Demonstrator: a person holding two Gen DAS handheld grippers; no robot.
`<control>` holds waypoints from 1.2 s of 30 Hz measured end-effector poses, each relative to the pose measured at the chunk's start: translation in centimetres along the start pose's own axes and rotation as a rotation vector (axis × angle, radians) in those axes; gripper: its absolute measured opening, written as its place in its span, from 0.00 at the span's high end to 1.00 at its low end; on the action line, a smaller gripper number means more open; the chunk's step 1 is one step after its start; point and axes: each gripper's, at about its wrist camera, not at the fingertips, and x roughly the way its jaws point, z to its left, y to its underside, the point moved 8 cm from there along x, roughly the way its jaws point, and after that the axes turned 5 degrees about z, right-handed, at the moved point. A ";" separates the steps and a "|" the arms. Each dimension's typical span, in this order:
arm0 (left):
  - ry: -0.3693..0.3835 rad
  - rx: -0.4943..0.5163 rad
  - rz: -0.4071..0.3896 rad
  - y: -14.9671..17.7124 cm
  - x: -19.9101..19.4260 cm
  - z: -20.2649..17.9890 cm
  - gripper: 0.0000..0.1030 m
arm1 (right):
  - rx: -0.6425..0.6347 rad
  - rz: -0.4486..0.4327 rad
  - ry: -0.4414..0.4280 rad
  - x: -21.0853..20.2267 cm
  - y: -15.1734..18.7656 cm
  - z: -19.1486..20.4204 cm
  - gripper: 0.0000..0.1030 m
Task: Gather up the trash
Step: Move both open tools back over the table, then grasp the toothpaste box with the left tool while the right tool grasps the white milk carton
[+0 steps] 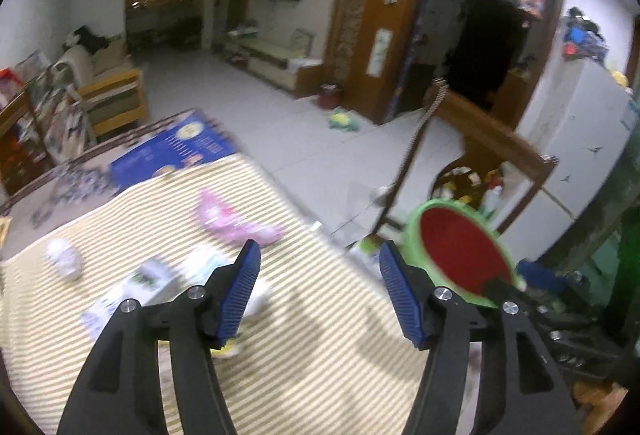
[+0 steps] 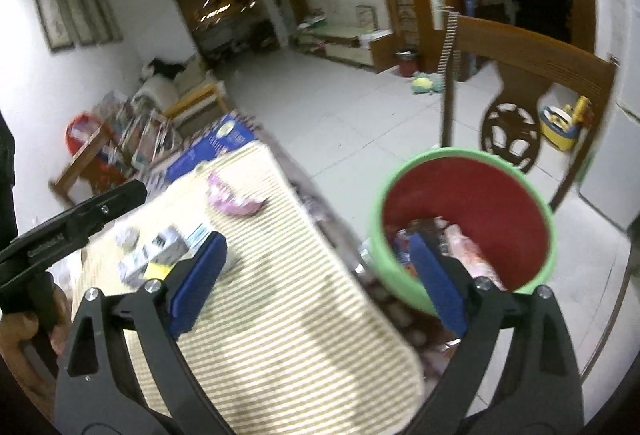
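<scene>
A yellow-striped cloth (image 1: 304, 347) covers the table. On it lie a pink wrapper (image 1: 236, 221), a crumpled white piece (image 1: 62, 259) and a small carton (image 1: 138, 285). My left gripper (image 1: 319, 249) hangs open above the cloth's right part with nothing between its blue pads. A green bin with a red inside (image 2: 484, 191) stands off the table's right edge and holds trash (image 2: 460, 241). My right gripper (image 2: 316, 241) is wide open and empty, one finger over the cloth and the other over the bin's near rim. The pink wrapper (image 2: 236, 201) and cartons (image 2: 160, 249) lie beyond it.
A wooden chair (image 2: 520, 103) stands just behind the bin. A blue box (image 1: 180, 151) lies at the table's far end. A hand (image 2: 24, 327) holds the left gripper at the right wrist view's left edge. Shelves with clutter (image 1: 44, 123) stand to the left, and white tiled floor (image 1: 304, 139) lies beyond.
</scene>
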 end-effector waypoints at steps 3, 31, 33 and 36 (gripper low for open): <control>-0.076 -0.005 0.050 2.0 0.6 5.3 0.41 | -0.051 0.037 -0.023 1.2 0.9 3.3 0.06; -0.090 -0.024 0.503 6.5 15.9 21.7 0.34 | -0.109 0.317 -0.209 13.4 1.8 12.1 0.05; -0.092 -0.061 0.502 6.7 16.0 22.2 0.55 | -0.129 0.321 -0.198 14.6 1.1 12.4 0.05; -0.063 -0.139 0.482 6.8 15.4 22.8 0.62 | -0.180 0.340 -0.162 16.6 0.6 13.0 0.05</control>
